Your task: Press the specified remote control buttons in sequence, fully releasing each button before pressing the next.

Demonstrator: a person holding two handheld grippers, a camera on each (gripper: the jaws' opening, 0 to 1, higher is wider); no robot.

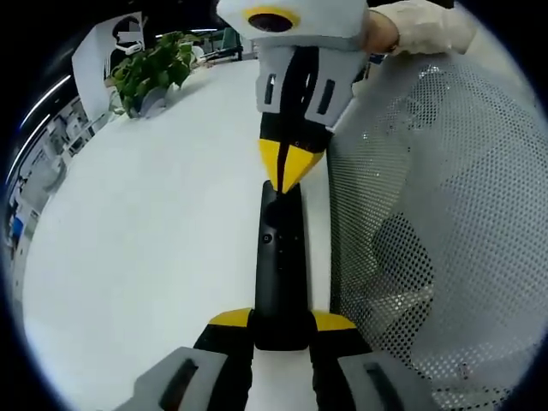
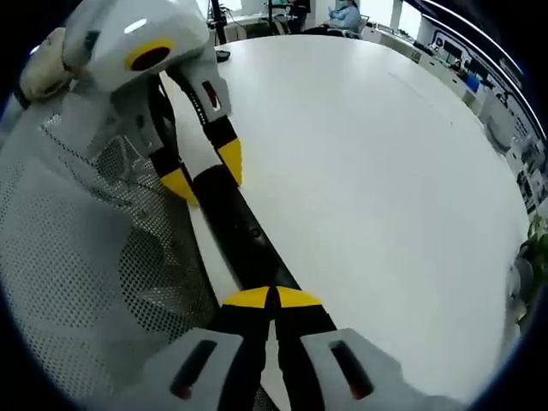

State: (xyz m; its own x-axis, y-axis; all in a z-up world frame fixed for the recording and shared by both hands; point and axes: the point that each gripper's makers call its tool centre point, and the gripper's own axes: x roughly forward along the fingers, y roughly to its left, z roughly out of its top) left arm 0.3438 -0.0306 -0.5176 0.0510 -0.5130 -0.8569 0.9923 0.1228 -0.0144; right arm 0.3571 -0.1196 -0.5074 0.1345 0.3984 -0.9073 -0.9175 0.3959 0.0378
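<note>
1. Lying lengthwise near the white table's edge, beside a mesh chair back, is the black remote.
2. Left gripper clamps its near end.
3. Right gripper, jaws closed and empty, bears on the far end: a press appears under way; full release should follow.

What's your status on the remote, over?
Left gripper clamped on the near end of the remote. Right gripper shut, tips down on its far end. Mesh chair back beside it, nothing blocking.

Grey-white claw housings, black jaws tipped yellow, slotted side panels; seemingly a cream sleeve behind.
</note>
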